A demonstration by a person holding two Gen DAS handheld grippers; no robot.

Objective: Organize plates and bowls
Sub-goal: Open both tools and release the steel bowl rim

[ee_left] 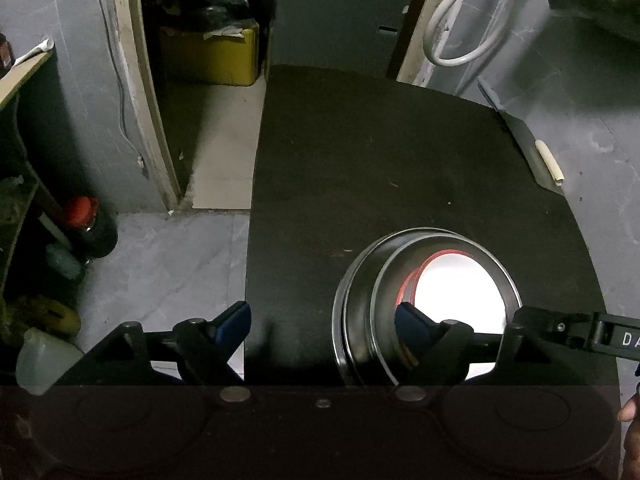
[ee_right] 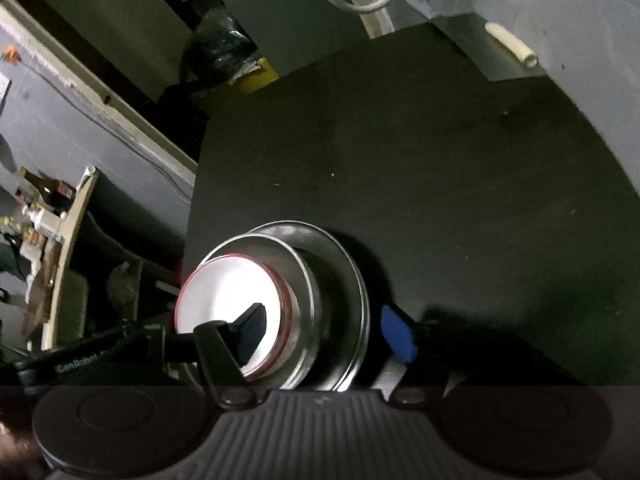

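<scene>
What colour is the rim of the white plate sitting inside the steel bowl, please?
Red; the white plate shows its rim best in the right wrist view.

A dark matte surface (ee_left: 360, 160) carries a steel plate (ee_left: 340, 312) near its left edge. A steel bowl (ee_left: 384, 280) sits in the plate, holding a white dish with a red rim (ee_left: 460, 280). The rest shows only small pale specks

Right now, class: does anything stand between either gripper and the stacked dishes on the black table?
Nothing visible does. The left gripper and right gripper both stand open, each straddling a side of the stacked dishes.
</scene>
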